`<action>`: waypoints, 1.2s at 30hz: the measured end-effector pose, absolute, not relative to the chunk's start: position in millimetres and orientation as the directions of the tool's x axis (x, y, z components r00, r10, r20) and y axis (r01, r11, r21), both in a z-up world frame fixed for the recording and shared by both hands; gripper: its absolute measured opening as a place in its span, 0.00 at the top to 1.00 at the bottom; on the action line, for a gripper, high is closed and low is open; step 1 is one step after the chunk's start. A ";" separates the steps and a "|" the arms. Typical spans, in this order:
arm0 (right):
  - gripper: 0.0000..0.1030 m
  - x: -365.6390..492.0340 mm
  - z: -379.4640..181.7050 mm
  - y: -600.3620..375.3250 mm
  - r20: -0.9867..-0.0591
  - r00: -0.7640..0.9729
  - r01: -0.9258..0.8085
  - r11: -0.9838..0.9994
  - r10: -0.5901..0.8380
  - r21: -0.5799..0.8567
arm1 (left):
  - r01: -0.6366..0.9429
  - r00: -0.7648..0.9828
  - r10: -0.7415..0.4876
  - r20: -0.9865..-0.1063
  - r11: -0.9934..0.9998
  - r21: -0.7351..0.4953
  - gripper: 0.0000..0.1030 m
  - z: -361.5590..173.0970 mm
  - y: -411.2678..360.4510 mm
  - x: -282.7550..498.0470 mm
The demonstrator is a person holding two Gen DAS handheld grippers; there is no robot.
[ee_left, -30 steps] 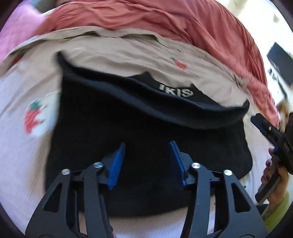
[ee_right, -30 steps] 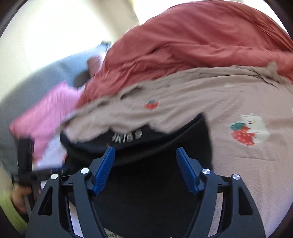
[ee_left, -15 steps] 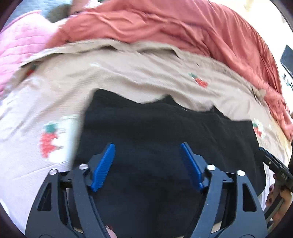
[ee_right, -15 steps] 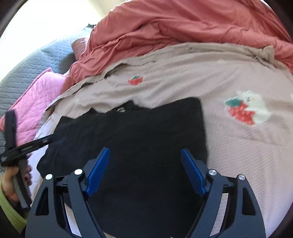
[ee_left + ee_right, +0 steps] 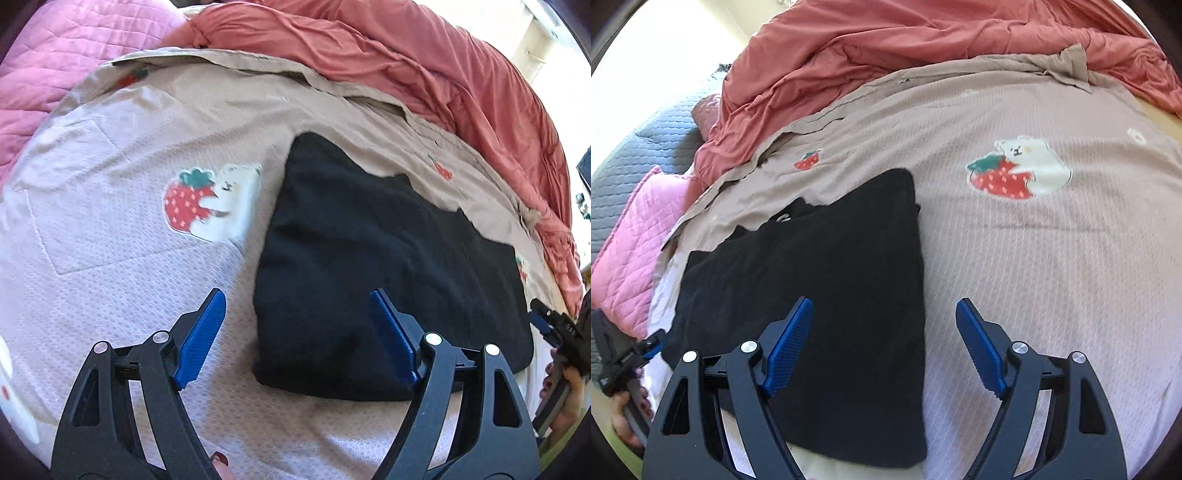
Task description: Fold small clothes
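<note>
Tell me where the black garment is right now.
The black garment lies flat on the beige strawberry-print cover, right of centre in the left wrist view, below the red blanket.

A plain black garment point(image 5: 388, 266) lies on a beige bedspread point(image 5: 129, 295) printed with red strawberries and white bears; behind it, a coral-red duvet point(image 5: 406, 55), a quilted pink pillow point(image 5: 74, 48) and a grey quilted cover point(image 5: 639, 147). Tongs carry blue pads point(image 5: 201, 338).
</note>
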State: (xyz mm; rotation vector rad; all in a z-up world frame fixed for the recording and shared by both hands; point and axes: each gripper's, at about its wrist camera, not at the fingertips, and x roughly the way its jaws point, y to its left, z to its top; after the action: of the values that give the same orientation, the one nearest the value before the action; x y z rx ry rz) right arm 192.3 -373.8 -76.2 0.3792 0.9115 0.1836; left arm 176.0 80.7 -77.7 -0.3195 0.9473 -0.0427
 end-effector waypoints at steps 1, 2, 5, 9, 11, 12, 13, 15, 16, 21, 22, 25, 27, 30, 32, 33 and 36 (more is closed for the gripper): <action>0.24 189.5 -75.9 -372.6 -0.732 0.602 0.000 0.917 0.319 0.400 | -0.098 0.581 -0.184 -0.793 0.951 -0.292 0.29 -79.9 78.7 176.7; 0.24 187.5 -75.6 -371.5 -0.733 0.599 -0.001 0.916 0.321 0.401 | -0.095 0.571 -0.201 -0.796 0.947 -0.307 0.29 -82.8 76.5 178.2; 0.24 184.5 -78.2 -367.5 -0.743 0.584 -0.006 0.916 0.328 0.401 | -0.081 0.549 -0.216 -0.808 0.948 -0.308 0.58 -89.6 66.3 181.8; 0.60 188.8 -88.4 -358.9 -0.769 0.529 -0.034 0.915 0.358 0.402 | -0.068 0.541 -0.196 -0.818 0.959 -0.275 0.79 -91.1 61.9 181.9; 0.78 189.1 -90.3 -357.0 -0.776 0.508 -0.048 0.912 0.374 0.408 | -0.060 0.539 -0.215 -0.814 0.955 -0.292 0.82 -87.9 66.8 179.2; 0.81 188.1 -88.3 -357.6 -0.776 0.511 -0.049 0.913 0.371 0.405 | -0.053 0.542 -0.221 -0.811 0.954 -0.296 0.82 -85.6 68.6 177.5; 0.87 186.0 -84.4 -359.5 -0.772 0.521 -0.046 0.915 0.365 0.401 | -0.044 0.546 -0.231 -0.805 0.952 -0.302 0.83 -82.4 71.1 174.9; 0.91 181.5 -80.5 -366.4 -0.759 0.539 -0.025 0.908 0.365 0.418 | -0.041 0.546 -0.238 -0.803 0.950 -0.309 0.83 -80.6 75.8 170.5; 0.91 180.1 -80.3 -370.0 -0.753 0.541 -0.011 0.899 0.374 0.438 | -0.040 0.539 -0.248 -0.805 0.947 -0.318 0.83 -81.8 78.2 168.8; 0.90 182.4 -89.7 -364.7 -0.795 0.503 0.004 0.918 0.340 0.396 | -0.051 0.517 -0.251 -0.819 0.945 -0.322 0.82 -97.9 81.4 170.6; 0.87 182.4 -89.3 -363.8 -0.801 0.502 0.003 0.926 0.325 0.378 | -0.044 0.521 -0.241 -0.819 0.950 -0.308 0.81 -97.9 79.7 170.6; 0.76 182.4 -90.9 -364.4 -0.819 0.497 0.016 0.941 0.286 0.338 | -0.020 0.528 -0.205 -0.824 0.967 -0.254 0.78 -94.9 74.3 170.2; 0.74 182.9 -92.1 -366.6 -0.822 0.492 0.028 0.939 0.286 0.343 | -0.022 0.527 -0.209 -0.824 0.966 -0.259 0.78 -95.1 75.8 170.8; 0.67 180.8 -90.0 -368.9 -0.823 0.497 0.045 0.939 0.275 0.340 | -0.030 0.525 -0.215 -0.823 0.962 -0.270 0.75 -93.8 80.0 170.4; 0.65 181.6 -87.4 -371.0 -0.819 0.506 0.058 0.937 0.270 0.344 | -0.031 0.529 -0.210 -0.822 0.963 -0.266 0.75 -89.7 82.4 168.7; 0.65 180.8 -85.2 -371.9 -0.818 0.513 0.060 0.940 0.260 0.337 | -0.030 0.531 -0.208 -0.821 0.964 -0.263 0.75 -87.9 82.6 169.3; 0.61 180.1 -75.4 -368.5 -0.804 0.550 0.041 0.954 0.227 0.297 | -0.041 0.537 -0.196 -0.821 0.965 -0.257 0.75 -83.0 86.3 168.0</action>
State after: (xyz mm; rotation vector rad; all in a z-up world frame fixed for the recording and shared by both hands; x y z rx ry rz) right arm 180.1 -368.5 -75.5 0.2969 0.9865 0.1117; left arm 168.0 86.3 -83.0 -0.2589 1.0033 -0.0932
